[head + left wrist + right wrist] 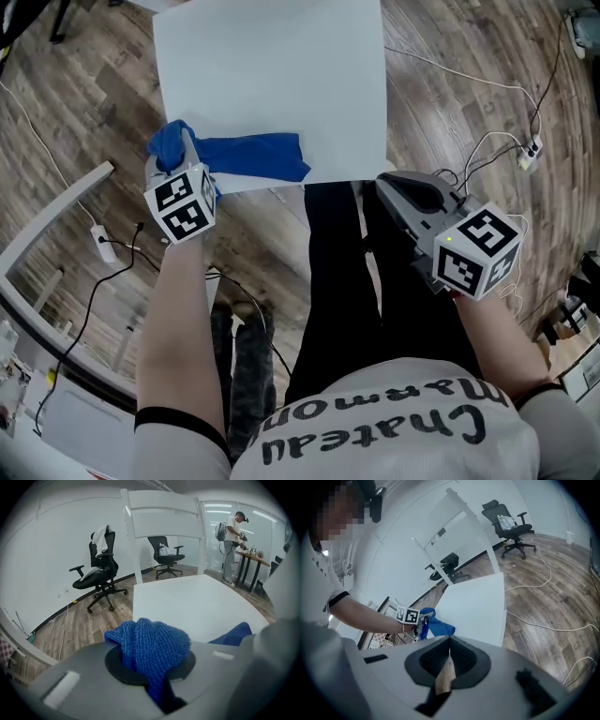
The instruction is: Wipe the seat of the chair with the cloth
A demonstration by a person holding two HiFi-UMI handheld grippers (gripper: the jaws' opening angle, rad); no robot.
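Brown wood-plank flooring (469, 112) spreads under everything. On it stands the white chair, its flat square seat (272, 75) filling the upper middle of the head view and its white slatted back (161, 508) rising at the far edge in the left gripper view. The person's black-trousered legs (342, 272) stand just beside the seat's near edge.

The blue knitted cloth (253, 155) lies on the seat's near left corner, one end spread flat along the edge and the other bunched up. The left gripper (183, 155) is clamped on that bunched end, and the wad of cloth (150, 644) bulges up from between its jaws.

The right gripper (412, 192) is off the seat, near its right corner and above the legs; its jaws are pressed together with nothing between them (447, 660).

A thin white cable (487, 84) curls over the floor at right to a small white power strip (531, 150).
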